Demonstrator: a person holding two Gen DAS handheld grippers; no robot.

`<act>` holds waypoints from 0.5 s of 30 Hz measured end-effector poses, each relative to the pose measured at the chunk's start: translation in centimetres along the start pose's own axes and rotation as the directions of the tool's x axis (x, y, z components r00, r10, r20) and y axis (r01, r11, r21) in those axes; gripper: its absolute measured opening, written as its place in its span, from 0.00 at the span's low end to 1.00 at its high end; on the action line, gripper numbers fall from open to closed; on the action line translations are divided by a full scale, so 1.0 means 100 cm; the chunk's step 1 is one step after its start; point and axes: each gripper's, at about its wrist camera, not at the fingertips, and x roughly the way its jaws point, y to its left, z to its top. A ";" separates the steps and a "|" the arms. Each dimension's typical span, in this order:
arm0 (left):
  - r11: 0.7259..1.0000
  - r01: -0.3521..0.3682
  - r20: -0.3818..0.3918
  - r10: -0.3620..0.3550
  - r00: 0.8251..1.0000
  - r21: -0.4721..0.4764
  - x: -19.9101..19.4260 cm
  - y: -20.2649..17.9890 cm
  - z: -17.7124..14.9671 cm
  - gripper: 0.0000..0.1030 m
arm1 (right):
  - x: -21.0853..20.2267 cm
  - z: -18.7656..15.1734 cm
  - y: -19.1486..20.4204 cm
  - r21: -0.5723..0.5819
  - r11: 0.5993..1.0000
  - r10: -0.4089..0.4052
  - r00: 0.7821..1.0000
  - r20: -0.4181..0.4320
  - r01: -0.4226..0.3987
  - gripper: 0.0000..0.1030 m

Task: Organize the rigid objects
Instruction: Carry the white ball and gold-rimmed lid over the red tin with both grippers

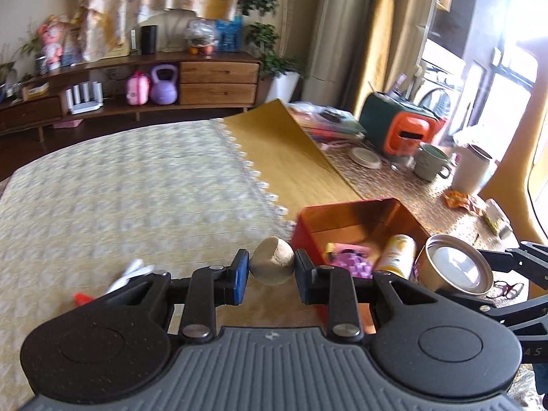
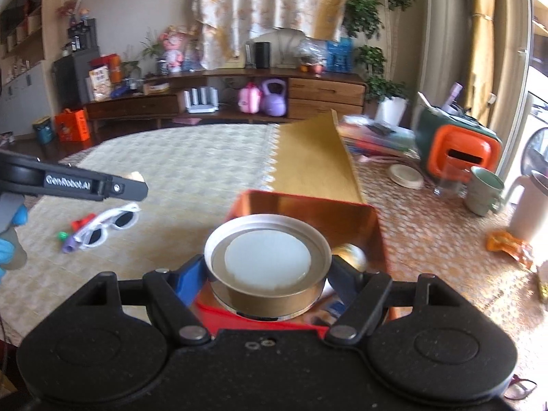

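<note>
My left gripper (image 1: pixel 272 272) is shut on a beige round stone-like ball (image 1: pixel 271 265), held above the tablecloth just left of the red box (image 1: pixel 346 214). My right gripper (image 2: pixel 269 275) is shut on a round gold tin (image 2: pixel 268 267) with a white disc inside, held over the red box (image 2: pixel 308 205); the tin also shows in the left wrist view (image 1: pixel 453 265). Inside the box lie a purple object (image 1: pixel 352 262) and a yellow can (image 1: pixel 397 253). White sunglasses (image 2: pixel 109 226) and small coloured pieces (image 2: pixel 73 231) lie on the cloth at left.
A green-and-orange appliance (image 2: pixel 455 147), a green mug (image 2: pixel 484 190), a white jug (image 2: pixel 531 205), a small plate (image 2: pixel 406 175), stacked books (image 2: pixel 376 138) and an orange wrapper (image 2: pixel 510 243) crowd the table's right side. A wooden sideboard (image 2: pixel 239 102) stands behind.
</note>
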 end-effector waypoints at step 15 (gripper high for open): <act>0.985 0.056 -0.099 -0.040 0.994 0.163 0.081 -0.083 0.018 0.27 | 0.018 -0.019 -0.049 0.047 0.997 -0.062 0.997 -0.038 0.064 0.73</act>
